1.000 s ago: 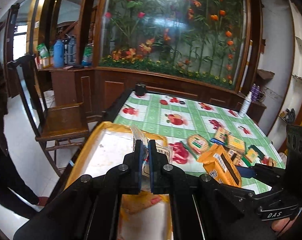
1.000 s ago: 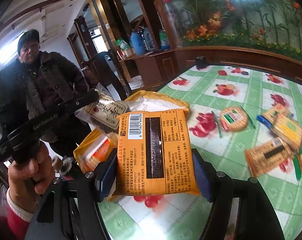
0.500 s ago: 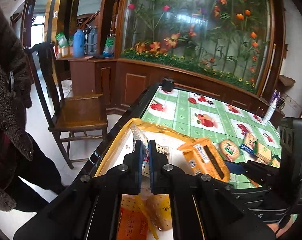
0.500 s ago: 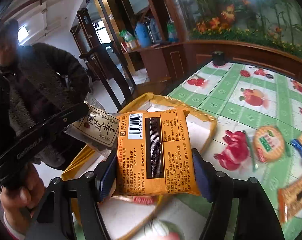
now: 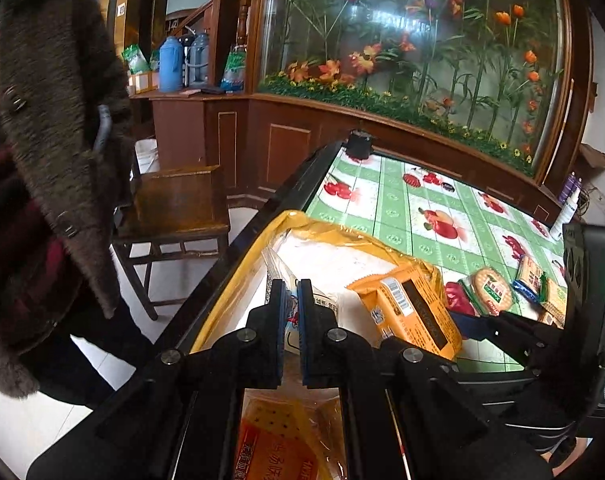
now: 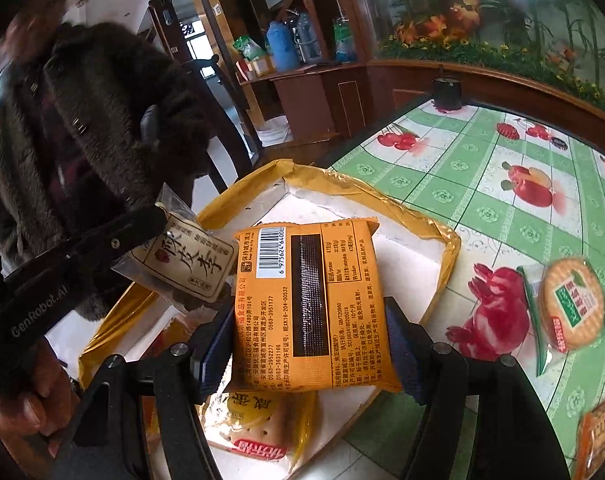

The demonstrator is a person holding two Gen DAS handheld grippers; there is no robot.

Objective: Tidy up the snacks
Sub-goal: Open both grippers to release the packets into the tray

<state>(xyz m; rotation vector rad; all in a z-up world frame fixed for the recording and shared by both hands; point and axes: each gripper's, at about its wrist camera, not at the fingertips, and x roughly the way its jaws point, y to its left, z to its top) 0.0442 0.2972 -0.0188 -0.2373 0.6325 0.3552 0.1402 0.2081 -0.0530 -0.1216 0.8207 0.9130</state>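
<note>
A shallow box with a white floor and yellow taped rim sits at the table's near left corner. My right gripper is shut on an orange snack packet, barcode side up, held above the box. My left gripper is shut on the edge of a small clear packet with a cream label, held over the box's left side. Orange biscuit packs lie in the box's near end.
A round biscuit pack and other snack packs lie on the green fruit-print tablecloth to the right. A person in a dark fuzzy coat stands left of the table beside a wooden chair. A dark cup stands at the far corner.
Both grippers have moved left and down with their packets, from over the tablecloth to over the box. The person at left fills more of both views.
</note>
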